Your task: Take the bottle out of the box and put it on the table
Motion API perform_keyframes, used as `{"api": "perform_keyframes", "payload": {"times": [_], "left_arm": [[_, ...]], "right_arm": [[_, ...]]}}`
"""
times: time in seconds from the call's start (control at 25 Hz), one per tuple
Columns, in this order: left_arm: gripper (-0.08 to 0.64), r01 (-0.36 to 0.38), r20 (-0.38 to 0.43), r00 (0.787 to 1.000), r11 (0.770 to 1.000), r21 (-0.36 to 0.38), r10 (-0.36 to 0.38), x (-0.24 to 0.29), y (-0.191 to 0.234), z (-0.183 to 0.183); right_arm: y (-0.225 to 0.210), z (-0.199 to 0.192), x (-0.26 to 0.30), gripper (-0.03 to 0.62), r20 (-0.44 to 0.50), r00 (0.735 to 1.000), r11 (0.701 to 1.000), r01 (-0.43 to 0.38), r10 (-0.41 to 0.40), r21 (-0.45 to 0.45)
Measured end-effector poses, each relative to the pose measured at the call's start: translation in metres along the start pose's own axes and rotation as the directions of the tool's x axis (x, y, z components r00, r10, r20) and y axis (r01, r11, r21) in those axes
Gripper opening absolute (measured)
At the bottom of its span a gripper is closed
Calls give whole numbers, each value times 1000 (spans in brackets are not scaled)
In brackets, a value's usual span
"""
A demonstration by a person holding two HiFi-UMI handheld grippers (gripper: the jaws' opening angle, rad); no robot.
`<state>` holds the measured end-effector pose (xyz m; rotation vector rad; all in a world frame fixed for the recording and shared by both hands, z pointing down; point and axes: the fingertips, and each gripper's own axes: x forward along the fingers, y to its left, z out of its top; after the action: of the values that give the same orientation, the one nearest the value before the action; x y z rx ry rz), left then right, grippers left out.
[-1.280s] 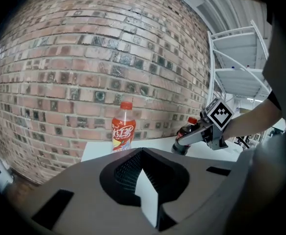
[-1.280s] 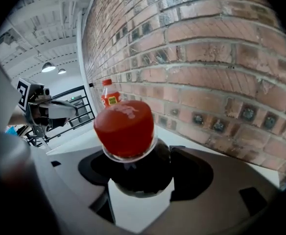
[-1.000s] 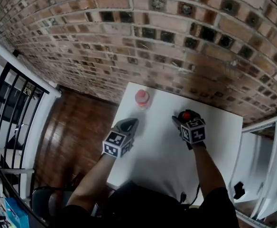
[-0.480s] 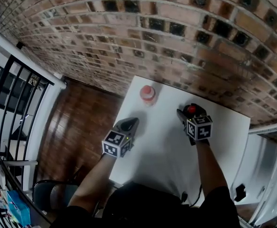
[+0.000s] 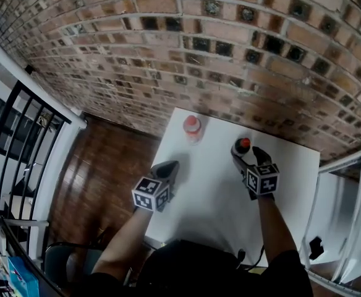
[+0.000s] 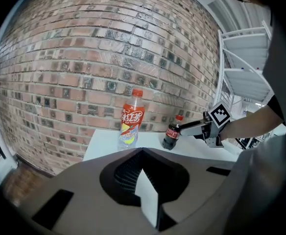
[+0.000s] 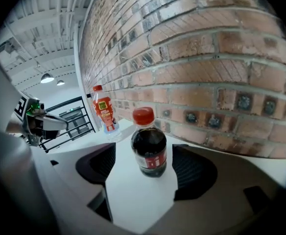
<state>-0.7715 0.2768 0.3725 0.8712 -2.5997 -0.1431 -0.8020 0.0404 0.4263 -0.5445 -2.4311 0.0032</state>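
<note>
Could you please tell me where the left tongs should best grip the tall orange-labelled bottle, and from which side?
Probably the bottle's labelled body, approached level from the table's front: it stands upright with the brick wall close behind.

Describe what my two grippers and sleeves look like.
Both the left gripper and right gripper are grey, with dark ribbed jaws and a cube of black-and-white square markers. The person wears a short dark sleeve.
</note>
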Motion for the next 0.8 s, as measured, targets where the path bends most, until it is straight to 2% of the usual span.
{"api": "perform_keyframes", "payload": {"times": [0.16, 0.2, 0.28, 0.36, 0.56, 0.72, 0.8], "left_arm": [[1, 19, 38, 999, 1000, 0, -19, -18, -10, 9], [1, 25, 48, 999, 1000, -1, -25, -23, -14, 13], [2, 37, 73, 997, 999, 3, -37, -33, -21, 22], [2, 48, 95, 994, 999, 14, -49, -43, -28, 30], [2, 89, 161, 983, 996, 13, -90, -68, -46, 44], [2, 139, 251, 959, 990, -11, -132, -99, -63, 63], [2, 159, 285, 947, 987, -15, -148, -121, -71, 70]], "right_arm": [[10, -2, -36, 359, 30, 999, 1000, 31, -31, 1], [10, -1, -49, 298, 52, 997, 998, 64, -64, -5], [10, 6, -76, 119, 106, 985, 991, 135, -133, -8], [16, 10, -99, 20, 145, 976, 986, 165, -164, 3], [41, 10, -142, 3, 223, 961, 986, 165, -163, 9], [73, 20, -188, 2, 345, 929, 991, 129, -132, 30], [89, 17, -210, 2, 371, 918, 990, 135, -141, 42]]}}
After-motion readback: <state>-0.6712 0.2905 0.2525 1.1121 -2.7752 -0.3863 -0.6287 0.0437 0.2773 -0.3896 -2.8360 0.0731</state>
